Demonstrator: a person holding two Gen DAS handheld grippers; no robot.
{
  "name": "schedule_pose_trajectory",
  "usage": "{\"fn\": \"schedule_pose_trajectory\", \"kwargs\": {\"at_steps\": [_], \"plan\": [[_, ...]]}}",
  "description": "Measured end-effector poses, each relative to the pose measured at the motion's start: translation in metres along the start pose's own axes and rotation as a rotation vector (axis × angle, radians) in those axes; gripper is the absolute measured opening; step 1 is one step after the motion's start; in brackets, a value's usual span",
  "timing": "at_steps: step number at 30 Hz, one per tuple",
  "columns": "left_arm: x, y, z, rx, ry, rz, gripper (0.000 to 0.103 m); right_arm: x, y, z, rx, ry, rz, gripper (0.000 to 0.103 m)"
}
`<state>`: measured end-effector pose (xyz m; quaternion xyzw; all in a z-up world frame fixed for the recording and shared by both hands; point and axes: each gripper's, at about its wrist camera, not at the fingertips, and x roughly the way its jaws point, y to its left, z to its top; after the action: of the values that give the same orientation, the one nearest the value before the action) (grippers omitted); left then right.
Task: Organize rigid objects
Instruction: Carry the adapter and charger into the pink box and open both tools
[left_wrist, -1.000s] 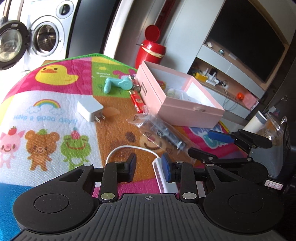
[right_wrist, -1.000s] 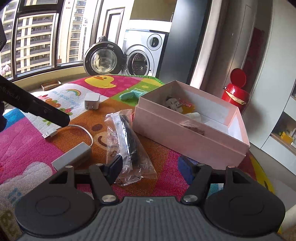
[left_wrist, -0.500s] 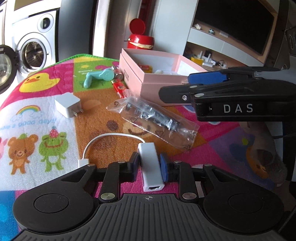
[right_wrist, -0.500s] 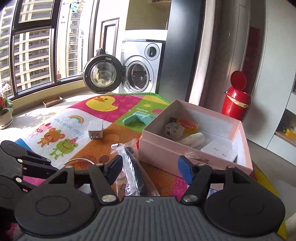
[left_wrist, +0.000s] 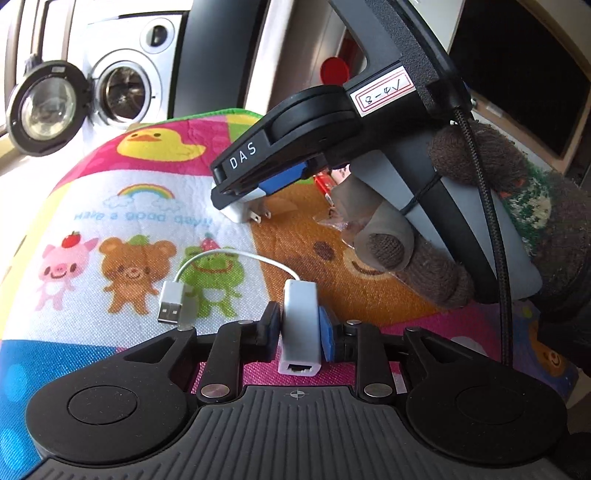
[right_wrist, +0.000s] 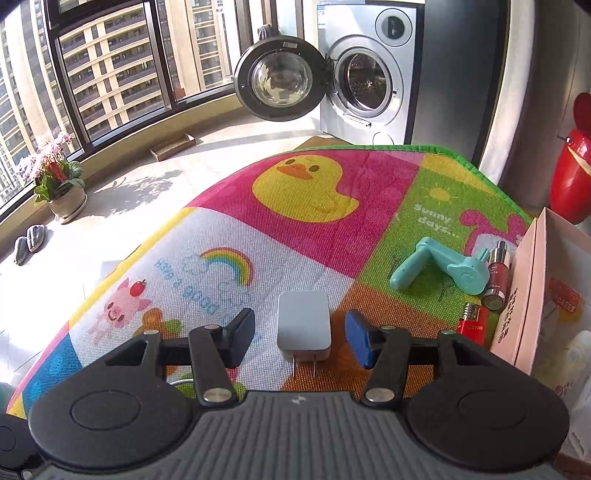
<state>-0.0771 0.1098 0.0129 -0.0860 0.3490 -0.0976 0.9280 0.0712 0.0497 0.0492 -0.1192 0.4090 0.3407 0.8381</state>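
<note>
Cable: white lead (left_wrist: 236, 258) arcs across the centre of the left wrist view, its metal USB plug (left_wrist: 170, 307) lying loose on the mat (left_wrist: 122, 206) at lower left; it trails free because only the body at its other end is gripped.
Adapter: small white block (left_wrist: 300, 325) at lower centre of that view, upright between the pads, network socket facing the camera; plain glossy plastic, hard-edged, likely easy to pinch across its flat sides.
Left gripper: (left_wrist: 298, 328) closed narrow on the adapter, both pads touching its sides, apparently ready to lift it toward the box.
Charger: white wall plug (right_wrist: 303, 326) at lower centre of the right wrist view, flat on the mat, two prongs pointing at the camera; rounded corners, smooth faces.
Right gripper: (right_wrist: 300, 339) spread wide, one finger either side of the charger and not touching, seemingly lined up to close across its width.
Pink box: (right_wrist: 524, 295) at the right edge, open-topped, probably the destination.
Waiting items: teal tool (right_wrist: 439, 269), lipstick tube (right_wrist: 496, 275) and red lighter (right_wrist: 474, 323) just beside the box wall.
</note>
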Motion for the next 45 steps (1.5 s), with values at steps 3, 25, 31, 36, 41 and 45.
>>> {"fn": "schedule_pose_trajectory", "kwargs": {"at_steps": [3, 25, 31, 36, 41, 45], "plan": [[-0.001, 0.001, -0.002, -0.007, -0.007, -0.007, 0.028, -0.012, 0.001, -0.011, -0.018, -0.009, 0.013, 0.032], [0.000, 0.006, -0.008, -0.085, -0.060, -0.026, 0.026, -0.131, -0.013, -0.170, -0.107, -0.050, -0.058, 0.043], [0.000, 0.012, -0.009, -0.165, -0.074, -0.045, 0.026, -0.132, -0.032, -0.182, -0.088, -0.107, -0.302, 0.057], [0.001, 0.004, -0.011, -0.087, -0.075, -0.025, 0.026, -0.138, -0.047, -0.190, 0.042, -0.113, -0.186, 0.059], [0.001, -0.013, -0.011, 0.021, -0.067, 0.040, 0.026, -0.129, -0.031, -0.188, 0.051, -0.136, -0.130, 0.063], [0.001, -0.016, -0.010, 0.063, -0.049, 0.051, 0.026, -0.116, -0.020, -0.176, 0.033, -0.155, -0.139, 0.066]]}}
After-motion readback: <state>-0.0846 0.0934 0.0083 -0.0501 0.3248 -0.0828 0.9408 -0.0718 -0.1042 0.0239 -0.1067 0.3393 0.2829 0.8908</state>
